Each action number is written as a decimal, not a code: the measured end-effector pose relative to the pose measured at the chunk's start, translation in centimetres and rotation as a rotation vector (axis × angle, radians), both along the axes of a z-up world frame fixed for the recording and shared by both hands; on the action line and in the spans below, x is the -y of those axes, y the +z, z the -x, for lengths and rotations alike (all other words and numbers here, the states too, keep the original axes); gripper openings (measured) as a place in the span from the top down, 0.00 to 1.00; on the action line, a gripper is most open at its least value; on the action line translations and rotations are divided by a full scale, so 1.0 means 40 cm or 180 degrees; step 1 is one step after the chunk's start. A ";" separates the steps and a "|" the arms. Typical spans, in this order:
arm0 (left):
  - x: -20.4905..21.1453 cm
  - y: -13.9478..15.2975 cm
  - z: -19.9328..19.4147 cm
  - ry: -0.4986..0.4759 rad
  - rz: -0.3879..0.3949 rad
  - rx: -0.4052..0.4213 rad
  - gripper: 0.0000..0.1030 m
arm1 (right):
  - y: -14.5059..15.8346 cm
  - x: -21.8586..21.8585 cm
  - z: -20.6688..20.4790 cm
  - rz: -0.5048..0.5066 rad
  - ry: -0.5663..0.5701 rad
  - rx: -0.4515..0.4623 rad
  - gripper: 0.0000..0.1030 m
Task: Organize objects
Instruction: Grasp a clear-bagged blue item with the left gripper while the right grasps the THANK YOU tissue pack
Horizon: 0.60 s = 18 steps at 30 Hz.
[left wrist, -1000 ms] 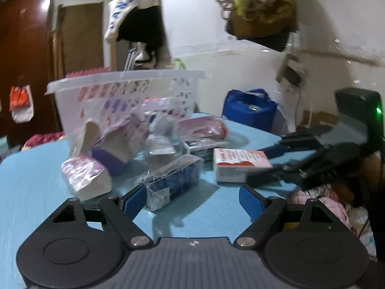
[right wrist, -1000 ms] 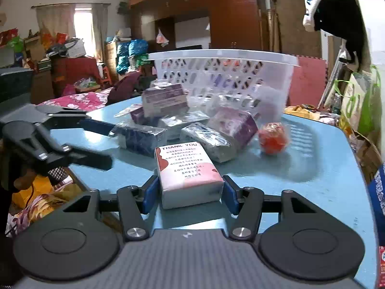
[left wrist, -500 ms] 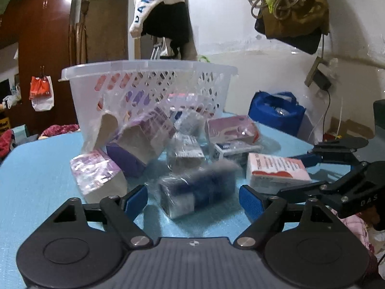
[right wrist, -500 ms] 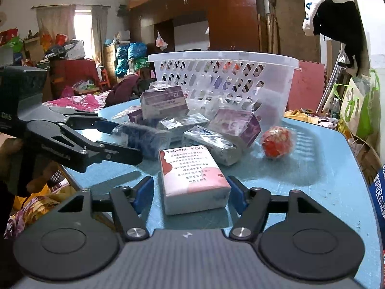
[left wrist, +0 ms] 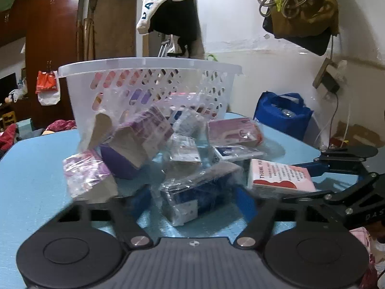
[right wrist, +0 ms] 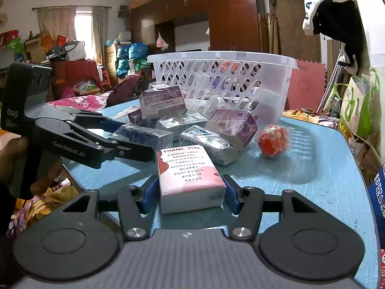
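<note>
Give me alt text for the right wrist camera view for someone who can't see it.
The right tongs straddle a pink and white THANK YOU packet lying on a blue table, blue pads at its sides. Beyond it lie wrapped boxes, a red ball and a white basket; the left tongs reach in from the left.

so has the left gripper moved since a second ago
Yes. The left gripper has moved forward toward the white basket, which looms larger in its view, and its fingers now flank the blue wrapped box.
</note>
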State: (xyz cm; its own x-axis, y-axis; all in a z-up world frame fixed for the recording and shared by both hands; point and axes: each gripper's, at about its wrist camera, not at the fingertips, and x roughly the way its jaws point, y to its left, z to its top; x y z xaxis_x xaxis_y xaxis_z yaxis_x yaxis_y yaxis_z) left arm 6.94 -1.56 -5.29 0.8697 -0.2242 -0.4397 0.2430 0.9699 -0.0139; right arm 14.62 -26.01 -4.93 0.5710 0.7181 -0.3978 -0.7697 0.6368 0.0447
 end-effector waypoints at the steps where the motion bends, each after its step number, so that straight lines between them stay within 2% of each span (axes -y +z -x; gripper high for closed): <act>1: 0.001 -0.002 0.004 -0.0003 -0.0020 0.0030 0.36 | 0.000 0.000 -0.001 -0.0002 -0.0001 -0.0002 0.42; 4: 0.017 -0.008 0.025 -0.0045 -0.0211 0.0160 0.38 | 0.000 0.003 -0.002 -0.0012 -0.0006 -0.0002 0.42; 6: 0.019 -0.015 0.046 -0.0099 -0.0246 0.0229 0.41 | 0.001 0.006 0.003 -0.0054 -0.0029 -0.0016 0.42; 11: -0.004 -0.007 0.068 -0.0095 -0.0169 0.0314 0.48 | 0.021 0.021 0.007 -0.0162 -0.0073 0.0022 0.42; 12: -0.008 -0.002 0.067 -0.0085 -0.0135 0.0329 0.57 | 0.027 0.024 0.010 -0.0178 -0.0077 0.0038 0.42; 13: -0.015 0.002 0.068 -0.0080 -0.0094 0.0337 0.62 | 0.031 0.025 0.012 -0.0189 -0.0078 0.0052 0.42; 15: -0.028 0.008 0.069 -0.0111 0.0013 0.0321 0.63 | 0.038 0.025 0.016 -0.0205 -0.0073 0.0075 0.42; 18: -0.020 0.005 0.067 -0.0121 -0.0044 0.0334 0.63 | 0.041 0.019 0.012 -0.0217 -0.0072 0.0066 0.42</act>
State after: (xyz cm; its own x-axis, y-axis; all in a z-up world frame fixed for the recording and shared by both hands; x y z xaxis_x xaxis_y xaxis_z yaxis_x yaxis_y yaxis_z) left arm 4.27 -0.76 -5.11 0.9020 -0.2526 -0.3501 0.2792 0.9598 0.0270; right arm 14.13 -26.79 -3.31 0.5949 0.7300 -0.3364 -0.7565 0.6500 0.0727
